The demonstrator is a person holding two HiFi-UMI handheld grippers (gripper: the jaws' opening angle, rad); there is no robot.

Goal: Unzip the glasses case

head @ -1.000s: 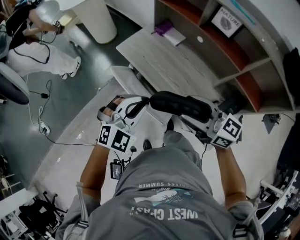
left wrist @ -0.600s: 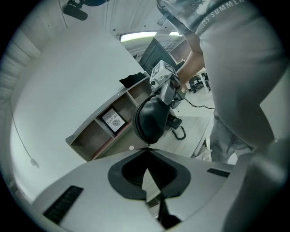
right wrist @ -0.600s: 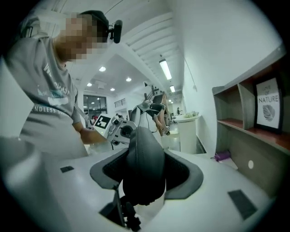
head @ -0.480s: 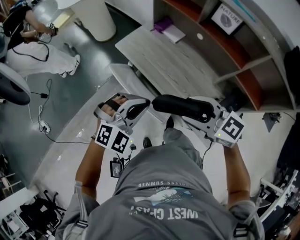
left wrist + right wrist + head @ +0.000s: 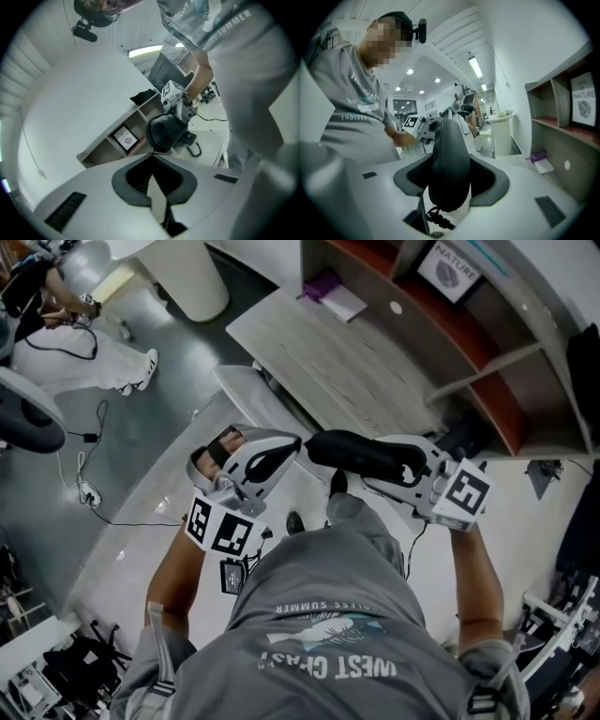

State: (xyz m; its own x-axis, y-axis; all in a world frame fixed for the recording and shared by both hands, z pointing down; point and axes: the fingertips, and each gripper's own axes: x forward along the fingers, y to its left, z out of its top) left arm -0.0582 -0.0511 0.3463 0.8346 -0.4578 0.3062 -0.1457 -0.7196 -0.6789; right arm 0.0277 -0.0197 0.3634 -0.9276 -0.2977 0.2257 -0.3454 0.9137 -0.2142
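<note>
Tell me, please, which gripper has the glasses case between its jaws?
The right gripper: the black glasses case sits between its spread jaws. The left gripper has its jaws together, only their tip at the case's end.

Two tools held up before the chest, left tool shut, right tool gripping the case.
The left tool's jaws are pressed together, and their tips sit right at one end of the case, aimed across at the right tool. The right tool points back at it. Its jaws stand wide, with the pads pressing on the sides of the case's other end. Both elbows are bent: the left forearm angles inward, and the right forearm runs nearly straight ahead. Both marker cubes face upward.
</note>
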